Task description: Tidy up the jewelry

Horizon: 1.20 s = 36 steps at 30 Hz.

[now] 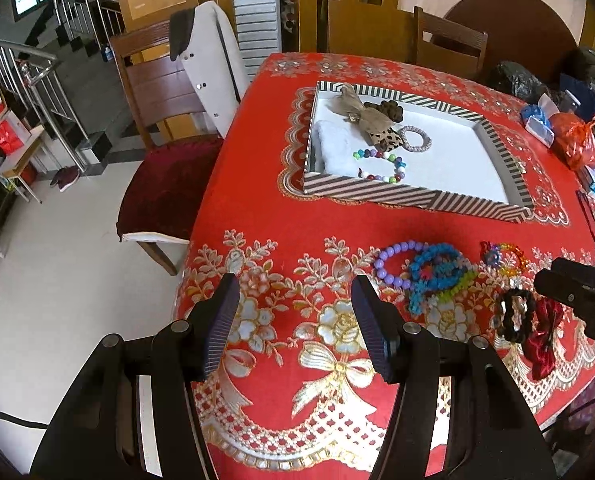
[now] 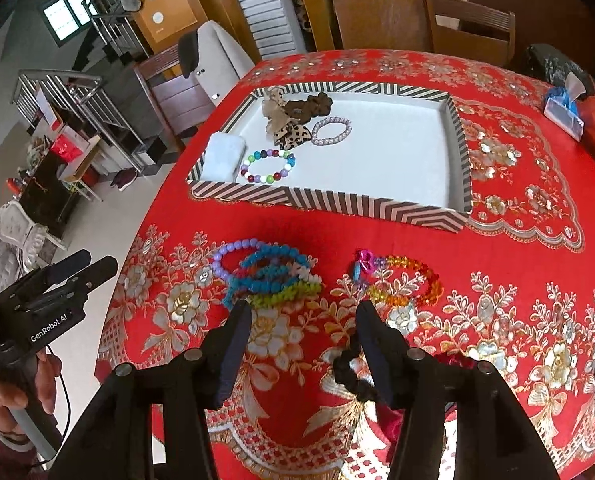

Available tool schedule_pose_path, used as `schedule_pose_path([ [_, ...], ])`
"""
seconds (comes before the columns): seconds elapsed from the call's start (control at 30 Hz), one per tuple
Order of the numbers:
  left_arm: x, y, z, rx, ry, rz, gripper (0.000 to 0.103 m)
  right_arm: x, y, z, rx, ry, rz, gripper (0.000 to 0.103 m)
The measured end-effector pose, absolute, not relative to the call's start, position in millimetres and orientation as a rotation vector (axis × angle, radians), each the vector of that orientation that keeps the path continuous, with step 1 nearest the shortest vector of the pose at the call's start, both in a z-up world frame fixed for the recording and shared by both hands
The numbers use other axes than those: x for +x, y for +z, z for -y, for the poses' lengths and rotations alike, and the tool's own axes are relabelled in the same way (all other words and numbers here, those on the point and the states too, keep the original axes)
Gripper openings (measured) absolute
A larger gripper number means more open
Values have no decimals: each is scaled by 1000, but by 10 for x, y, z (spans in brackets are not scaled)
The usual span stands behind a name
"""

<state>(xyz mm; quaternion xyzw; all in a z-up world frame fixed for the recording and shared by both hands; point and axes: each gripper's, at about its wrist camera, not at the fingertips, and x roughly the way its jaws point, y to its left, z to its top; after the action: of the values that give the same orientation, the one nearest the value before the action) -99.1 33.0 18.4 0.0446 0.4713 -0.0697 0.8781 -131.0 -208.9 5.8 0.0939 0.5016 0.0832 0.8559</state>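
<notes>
Both tongs are spread, pinching nothing: the left gripper (image 1: 295, 320) hovers over bare cloth, the right gripper (image 2: 303, 344) above a black scrunchie (image 2: 351, 372) at its 4 o'clock. The bracelets (image 2: 269, 276) lie at 12 – nearer than the striped tray (image 2: 329, 200), which holds a beaded bracelet (image 2: 269, 168).

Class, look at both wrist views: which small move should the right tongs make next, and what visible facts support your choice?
Probably lower the right tongs onto the black scrunchie and close. Both tongs are open and empty; the scrunchie lies just below the right tongs' fingertips on the red tablecloth, nearest of the loose pieces. The striped tray already holds a multicolored bead bracelet, with bare space left.
</notes>
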Motion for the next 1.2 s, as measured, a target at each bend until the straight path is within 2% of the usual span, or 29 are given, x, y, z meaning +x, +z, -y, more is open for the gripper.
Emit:
schedule_pose_path([
  [0.07,-1018,178,-344,80,-154,-993,58,-1362,64,2117,196,174,-1050,52],
  [0.2,-1057,160,-408,23,-194,-1018,67,-1478,51,2197,196,161,-1054,52],
  [0.77,-1065,-2,-368,-31,-246,-1076,67,-2007,-185,2794,256,29,-1093,52],
  [1.2,-963,-211,27,-37,-369,-1186,67,-1679,-244,2626,233,118,-1073,52],
])
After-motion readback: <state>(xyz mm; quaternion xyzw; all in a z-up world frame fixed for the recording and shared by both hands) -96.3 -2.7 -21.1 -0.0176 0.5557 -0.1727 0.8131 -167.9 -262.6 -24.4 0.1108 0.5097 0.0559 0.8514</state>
